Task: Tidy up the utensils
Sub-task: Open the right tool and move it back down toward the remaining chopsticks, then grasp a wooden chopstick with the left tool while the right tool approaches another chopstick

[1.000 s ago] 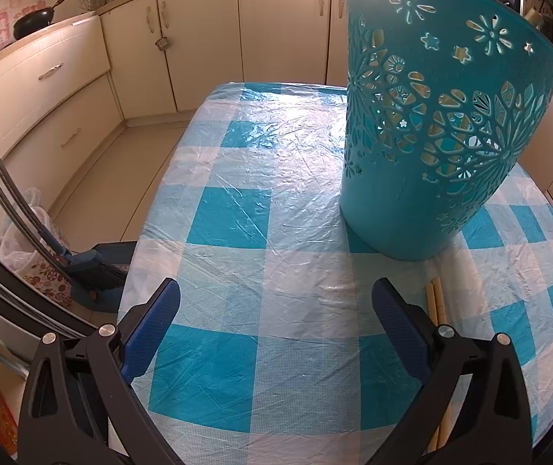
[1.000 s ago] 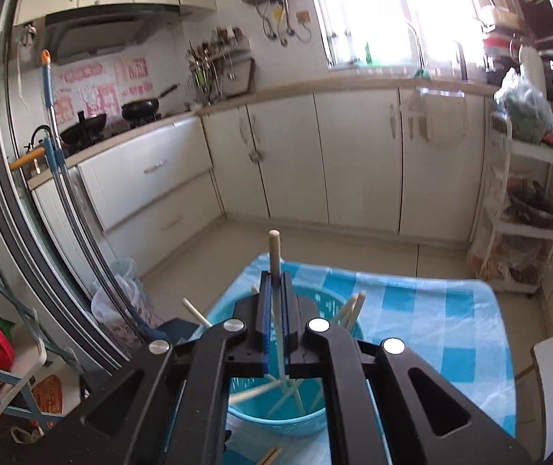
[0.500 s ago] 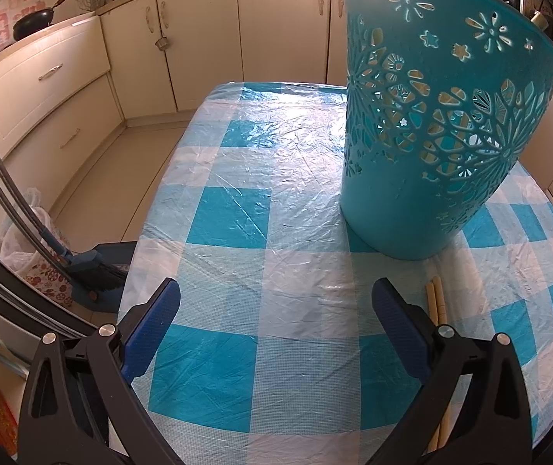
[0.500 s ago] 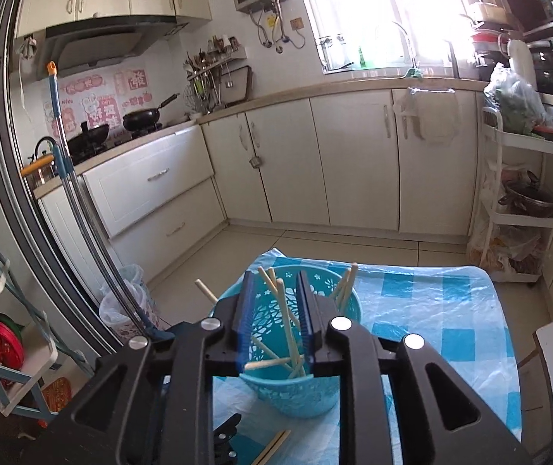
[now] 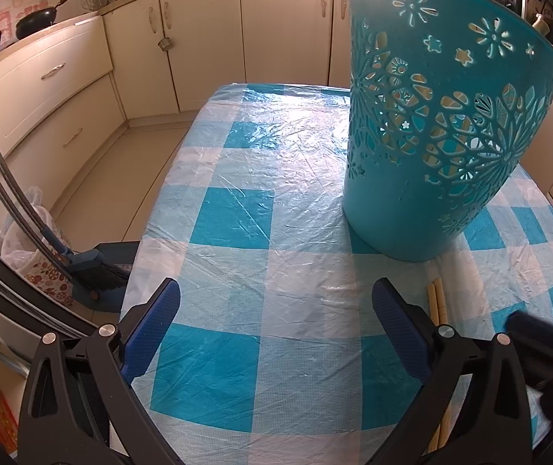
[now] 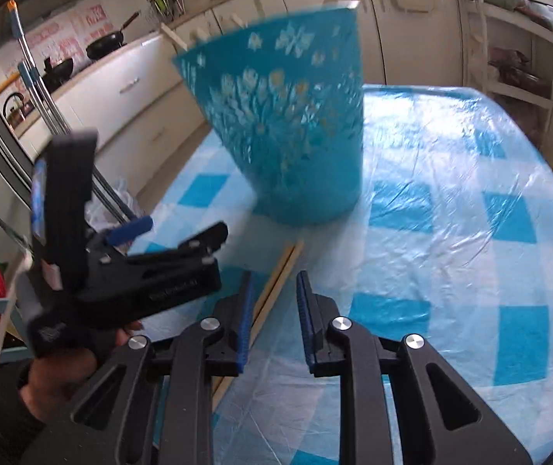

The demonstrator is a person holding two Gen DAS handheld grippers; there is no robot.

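— Chopsticks (image 6: 276,285): a wooden pair, side by side on the checked tablecloth (image 6: 450,232), tips near the foot of the teal basket (image 6: 292,124). More sticks poking above the basket rim, blurred in the right wrist view.

— Handling?

— Likely light, stiff, thin, a bit slick on plastic sheeting; prone to rolling or splitting apart if pinched off-centre. Best taken near mid-length, both sticks together, pads square across them.

— Right gripper (image 6: 274,302)?

— Partly open, holding nothing, low over the pair with the sticks running between the blue pads (image 6: 246,321); contact not clear through the blur.

— Left gripper (image 5: 276,321)?

— Wide open, empty, hovering above bare cloth. Chopstick ends (image 5: 437,302) just beside its right finger.

— Room?

— Basket close ahead, probably light and easy to tip if knocked. Left gripper crowding from the side in the right wrist view; very little gap there. Open cloth to the right and beyond the basket. Table edge (image 5: 160,209) near on the left, floor below it.
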